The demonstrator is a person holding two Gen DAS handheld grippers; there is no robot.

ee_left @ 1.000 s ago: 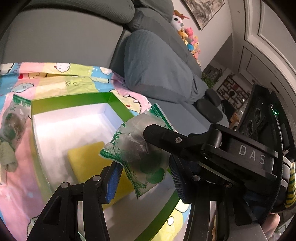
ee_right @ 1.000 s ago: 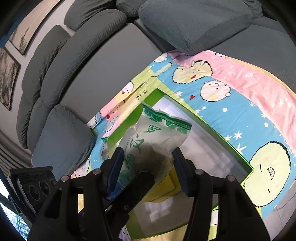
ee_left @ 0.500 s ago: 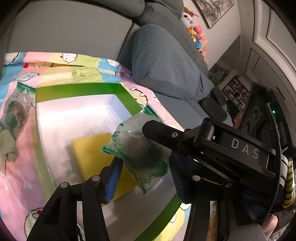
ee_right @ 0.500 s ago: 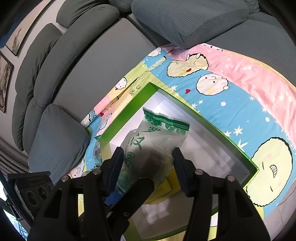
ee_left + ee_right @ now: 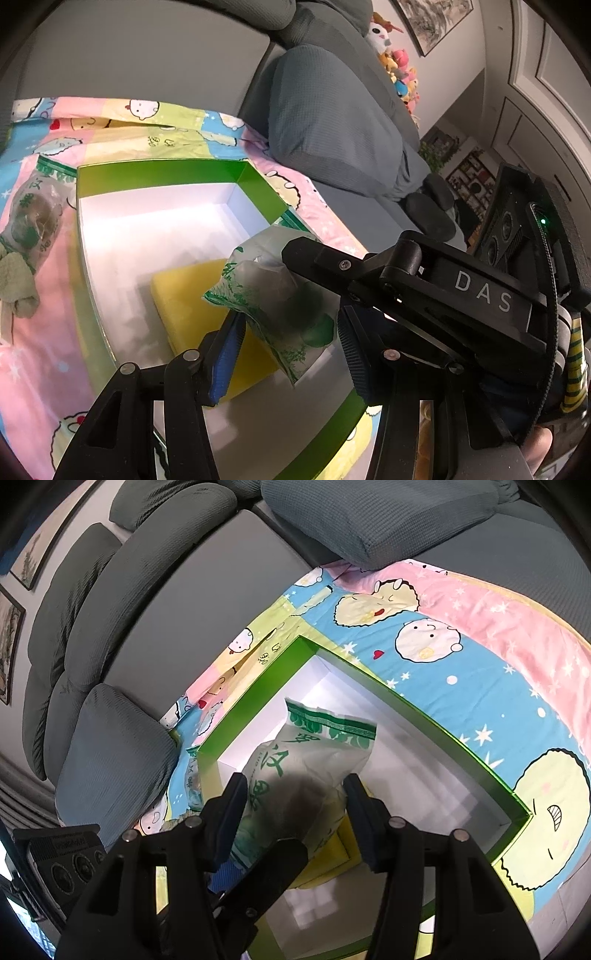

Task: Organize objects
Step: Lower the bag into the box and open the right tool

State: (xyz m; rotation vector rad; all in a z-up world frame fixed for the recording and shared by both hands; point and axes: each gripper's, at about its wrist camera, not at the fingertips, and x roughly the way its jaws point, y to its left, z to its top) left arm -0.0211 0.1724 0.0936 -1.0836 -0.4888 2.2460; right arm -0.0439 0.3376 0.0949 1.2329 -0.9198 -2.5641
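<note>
A clear plastic bag (image 5: 266,288) with green print and dark contents hangs over an open box (image 5: 162,173) with a green rim and white inside. My left gripper (image 5: 288,332) is shut on the bag's lower part, blue pad against one side. My right gripper (image 5: 295,794) is shut on the same bag (image 5: 314,746) higher up; one of its fingers (image 5: 314,258) crosses the bag's top in the left wrist view. A yellow sponge (image 5: 184,306) lies flat in the box under the bag. The left gripper's finger (image 5: 280,864) shows below the bag in the right wrist view.
The box (image 5: 258,698) sits on a cartoon-print blanket (image 5: 37,369) spread over a grey sofa. A second similar bag (image 5: 33,214) and a green cloth lump (image 5: 16,284) lie left of the box. Grey cushions (image 5: 332,122) border the blanket.
Both grippers keep their hold on the bag over the box. The views have shifted only slightly.
</note>
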